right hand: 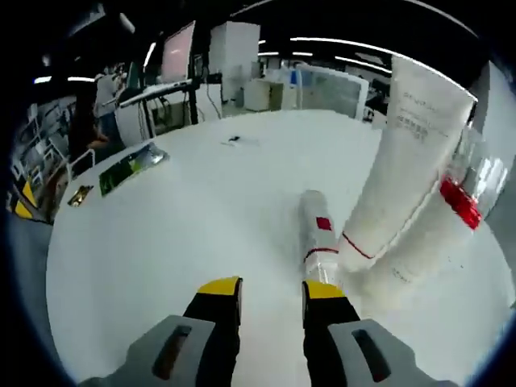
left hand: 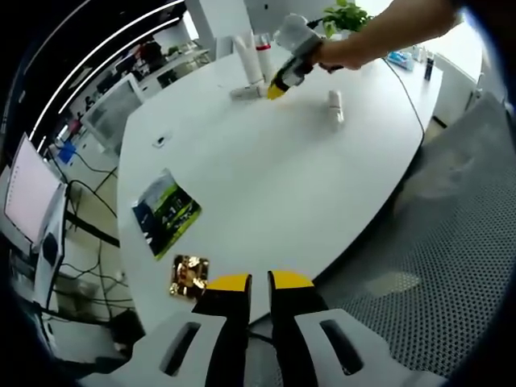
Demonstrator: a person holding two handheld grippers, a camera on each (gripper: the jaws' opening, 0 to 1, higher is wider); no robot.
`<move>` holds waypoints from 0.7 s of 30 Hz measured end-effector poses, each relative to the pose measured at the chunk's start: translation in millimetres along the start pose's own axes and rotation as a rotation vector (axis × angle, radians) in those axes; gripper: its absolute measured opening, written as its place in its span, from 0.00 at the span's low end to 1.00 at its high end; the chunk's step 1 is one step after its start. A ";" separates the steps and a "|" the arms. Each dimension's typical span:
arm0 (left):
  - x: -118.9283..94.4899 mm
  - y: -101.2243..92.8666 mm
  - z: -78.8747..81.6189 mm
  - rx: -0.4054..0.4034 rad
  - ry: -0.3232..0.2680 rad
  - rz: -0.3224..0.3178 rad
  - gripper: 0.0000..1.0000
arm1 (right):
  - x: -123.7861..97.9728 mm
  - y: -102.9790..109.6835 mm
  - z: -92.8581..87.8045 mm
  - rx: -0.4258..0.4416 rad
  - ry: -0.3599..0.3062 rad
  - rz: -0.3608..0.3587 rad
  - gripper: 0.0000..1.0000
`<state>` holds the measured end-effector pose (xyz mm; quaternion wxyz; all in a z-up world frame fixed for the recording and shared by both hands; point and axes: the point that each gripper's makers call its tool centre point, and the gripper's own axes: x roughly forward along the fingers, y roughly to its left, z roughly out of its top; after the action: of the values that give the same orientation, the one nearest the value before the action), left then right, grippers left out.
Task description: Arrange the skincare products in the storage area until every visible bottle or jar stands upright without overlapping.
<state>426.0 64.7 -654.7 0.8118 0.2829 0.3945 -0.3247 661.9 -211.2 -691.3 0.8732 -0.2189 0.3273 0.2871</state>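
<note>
My right gripper (right hand: 270,297), fingers parted and empty, nears the toppled tube (right hand: 315,234); next I'd grasp and stand it. My left gripper (left hand: 260,284) idles, nearly closed, empty.

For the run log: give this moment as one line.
right gripper: open, at lying bottle | left gripper: shut, idle | tubes upright: white tube, red-band tube | second lying bottle: untouched

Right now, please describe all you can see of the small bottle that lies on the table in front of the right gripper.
The small bottle lies on its side on the white table, pointing away from the right gripper. It is pale and slim, with a red square mark, a thin red ring and a clear end near the jaw tip. It lies close beside the standing white tube; contact is unclear.
</note>
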 end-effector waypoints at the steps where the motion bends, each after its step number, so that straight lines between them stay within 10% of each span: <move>1: -0.1 0.2 0.2 0.000 -0.001 0.001 0.06 | 2.7 -5.2 2.0 -0.021 0.035 -0.019 0.25; 12: -1.4 3.2 1.2 -0.010 -0.009 0.015 0.06 | 7.3 -39.2 -13.6 0.083 0.098 -0.147 0.29; 15: -1.2 2.9 1.4 -0.009 -0.009 0.014 0.06 | 4.4 -47.5 -2.8 0.061 0.062 -0.160 0.11; 17: -1.2 3.3 1.4 -0.011 -0.009 0.016 0.06 | 7.8 -41.2 -8.6 0.168 0.091 -0.134 0.23; 21: -1.0 3.4 1.2 -0.011 -0.008 0.015 0.06 | 13.6 -43.9 -12.8 0.082 0.105 -0.129 0.32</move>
<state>428.5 66.3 -652.5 0.8173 0.2802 0.3910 -0.3172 693.0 -246.1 -701.1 0.8798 -0.2183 0.3695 0.2045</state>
